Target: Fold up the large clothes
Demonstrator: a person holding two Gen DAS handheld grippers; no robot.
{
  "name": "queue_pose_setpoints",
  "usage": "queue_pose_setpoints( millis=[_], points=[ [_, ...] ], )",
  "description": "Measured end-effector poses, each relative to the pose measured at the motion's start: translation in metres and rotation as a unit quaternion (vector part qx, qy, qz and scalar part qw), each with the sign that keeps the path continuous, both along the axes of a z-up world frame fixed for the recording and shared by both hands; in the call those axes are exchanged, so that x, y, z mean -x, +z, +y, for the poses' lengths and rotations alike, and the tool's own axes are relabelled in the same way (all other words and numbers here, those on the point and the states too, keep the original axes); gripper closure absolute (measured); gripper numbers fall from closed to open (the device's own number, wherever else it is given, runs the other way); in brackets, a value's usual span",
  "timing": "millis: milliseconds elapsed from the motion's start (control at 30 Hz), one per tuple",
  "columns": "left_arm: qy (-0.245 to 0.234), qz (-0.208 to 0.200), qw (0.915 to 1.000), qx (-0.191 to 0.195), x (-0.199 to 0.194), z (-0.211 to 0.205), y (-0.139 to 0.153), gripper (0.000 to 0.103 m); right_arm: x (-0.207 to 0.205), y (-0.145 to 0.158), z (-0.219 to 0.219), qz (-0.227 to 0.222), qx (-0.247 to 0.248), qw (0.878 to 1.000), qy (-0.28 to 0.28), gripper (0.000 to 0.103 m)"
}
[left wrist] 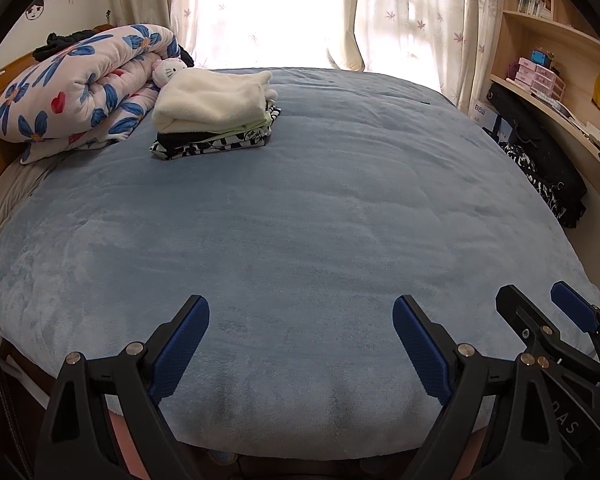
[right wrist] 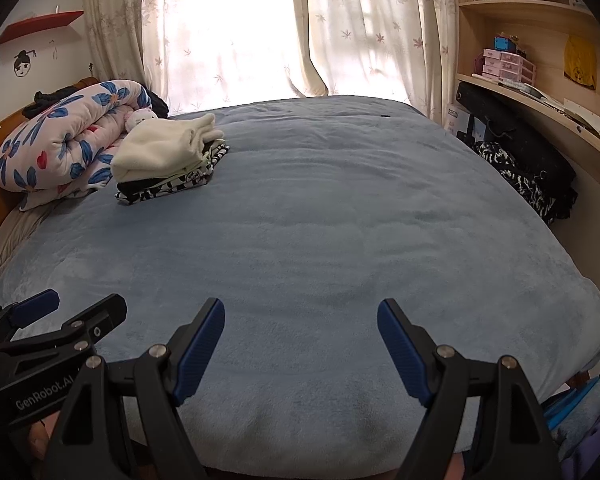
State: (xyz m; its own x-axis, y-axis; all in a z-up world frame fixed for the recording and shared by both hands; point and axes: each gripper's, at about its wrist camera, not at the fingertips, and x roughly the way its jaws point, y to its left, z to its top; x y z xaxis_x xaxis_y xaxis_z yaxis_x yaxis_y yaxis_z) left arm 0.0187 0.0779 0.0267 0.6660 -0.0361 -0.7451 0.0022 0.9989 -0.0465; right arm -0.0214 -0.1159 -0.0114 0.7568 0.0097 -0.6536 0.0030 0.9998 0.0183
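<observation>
Two grippers, left (left wrist: 301,312) and right (right wrist: 301,314), fingers wide and empty, face one folded-clothes stack (left wrist: 216,116)

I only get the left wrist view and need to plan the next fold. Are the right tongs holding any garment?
Observer: No. The right tongs stand open over the blue blanket, with nothing between them.
Operator: Anything past the blanket's near right corner?
Observer: Yes, something blue and purple lies low beside that corner. I cannot tell what it is.
</observation>
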Motion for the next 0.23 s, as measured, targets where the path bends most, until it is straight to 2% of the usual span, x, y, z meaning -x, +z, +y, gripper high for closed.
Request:
queue_pose_setpoints(
  millis=[233],
  points=[
    [0.000, 0.003, 1.0000, -0.003, -0.0032, 0.0030, -0.0013, 0.011, 0.0007, -0.0016, -0.0019, 0.002, -0.001, 1.000, 0.000, 0.024]
  ],
)
